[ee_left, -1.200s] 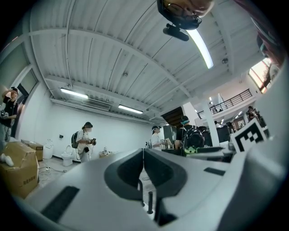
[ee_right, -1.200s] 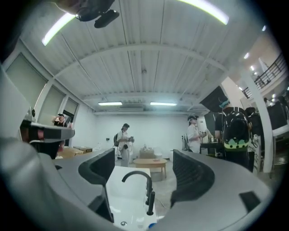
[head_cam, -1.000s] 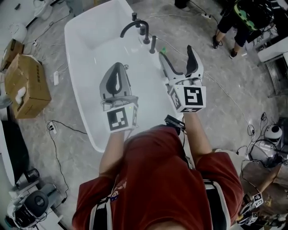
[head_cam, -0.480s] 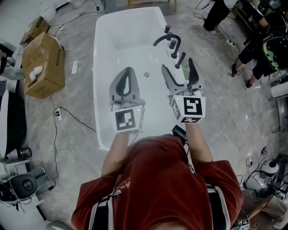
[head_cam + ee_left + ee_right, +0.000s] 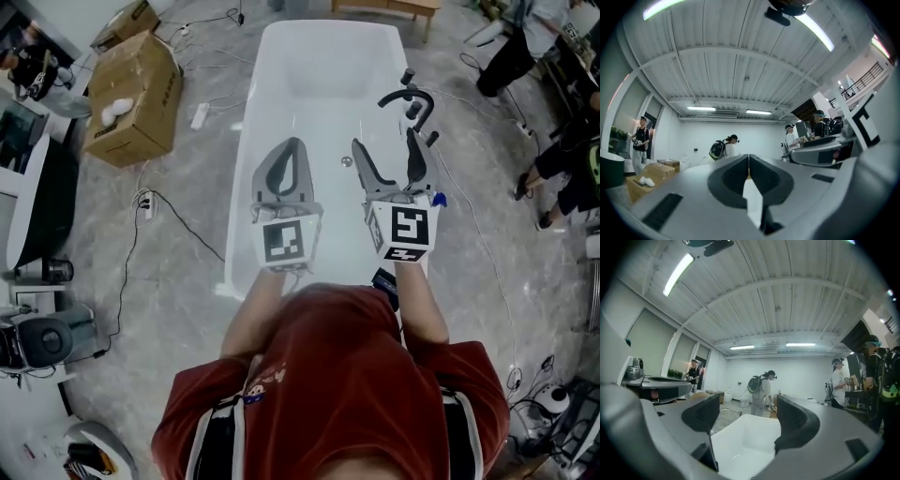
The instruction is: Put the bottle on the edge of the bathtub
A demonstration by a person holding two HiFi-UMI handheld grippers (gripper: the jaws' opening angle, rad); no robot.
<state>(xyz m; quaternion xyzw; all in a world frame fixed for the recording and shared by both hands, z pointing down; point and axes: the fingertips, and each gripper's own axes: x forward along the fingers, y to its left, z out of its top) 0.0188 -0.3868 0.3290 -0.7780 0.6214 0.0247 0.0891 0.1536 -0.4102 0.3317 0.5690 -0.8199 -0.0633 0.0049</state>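
The white bathtub [image 5: 272, 103] lies lengthwise ahead of me in the head view, with a black faucet [image 5: 412, 98] on its right rim. My left gripper [image 5: 292, 144] hangs over the tub's near half, its jaws shut on nothing. Over the right side of the tub my right gripper [image 5: 384, 141] is open and empty. Something small and blue [image 5: 439, 199] peeks out beside the right gripper's cube at the right rim; I cannot tell what it is. In the left gripper view the left gripper [image 5: 749, 157] has its tips together. The right gripper [image 5: 747, 401] frames the tub's inside [image 5: 745, 441].
A cardboard box [image 5: 136, 98] stands on the floor left of the tub, with cables [image 5: 159, 220] running past it. A drain [image 5: 346, 161] shows in the tub floor. People stand at the upper right [image 5: 511, 47] and further back in the room [image 5: 761, 390].
The head view has swung, so the tub and faucet now sit further right and straighter in the picture. Both grippers keep the same pose and state over the tub.
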